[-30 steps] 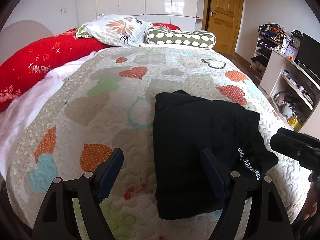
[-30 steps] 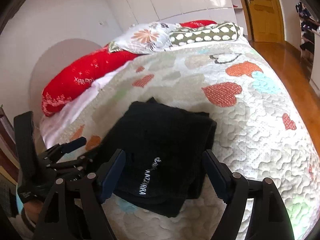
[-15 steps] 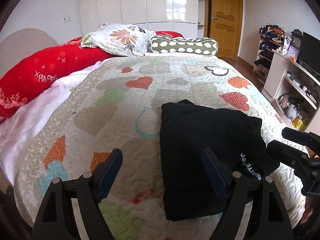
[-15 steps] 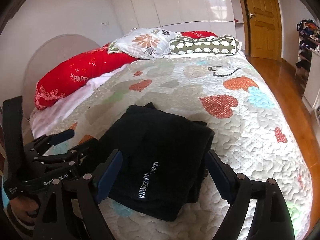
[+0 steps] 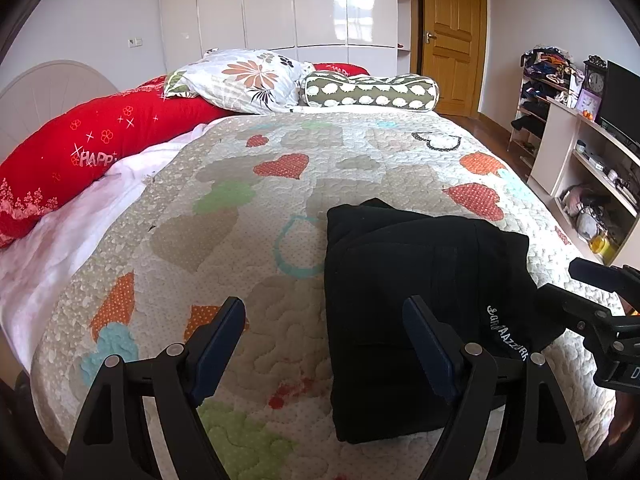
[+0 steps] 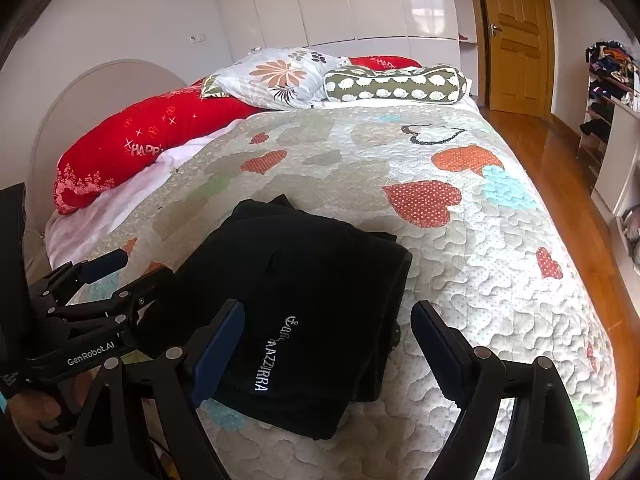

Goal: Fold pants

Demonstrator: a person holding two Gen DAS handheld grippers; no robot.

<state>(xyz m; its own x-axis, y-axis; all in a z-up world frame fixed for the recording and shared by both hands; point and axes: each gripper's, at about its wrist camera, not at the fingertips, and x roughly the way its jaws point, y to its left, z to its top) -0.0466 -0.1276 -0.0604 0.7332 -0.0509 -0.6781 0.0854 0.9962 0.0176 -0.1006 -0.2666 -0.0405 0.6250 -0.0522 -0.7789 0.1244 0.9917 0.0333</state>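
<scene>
The left gripper [image 5: 324, 326] and the right gripper [image 6: 328, 330] both hang spread wide and hold nothing, just above the black pants [image 6: 304, 300], which lie folded on the quilt [image 6: 460, 248] of the bed.

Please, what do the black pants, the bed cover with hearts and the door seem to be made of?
Black pants: apparently a soft, matte knit such as fleece or jersey; they lie in thick, limp folds without shine.
Bed cover: quilted cotton-like fabric, matte; wavy stitching puffs its surface around patchwork hearts.
Door: looks like varnished wood, or wood veneer; warm brown, raised panels, mild gloss.
</scene>
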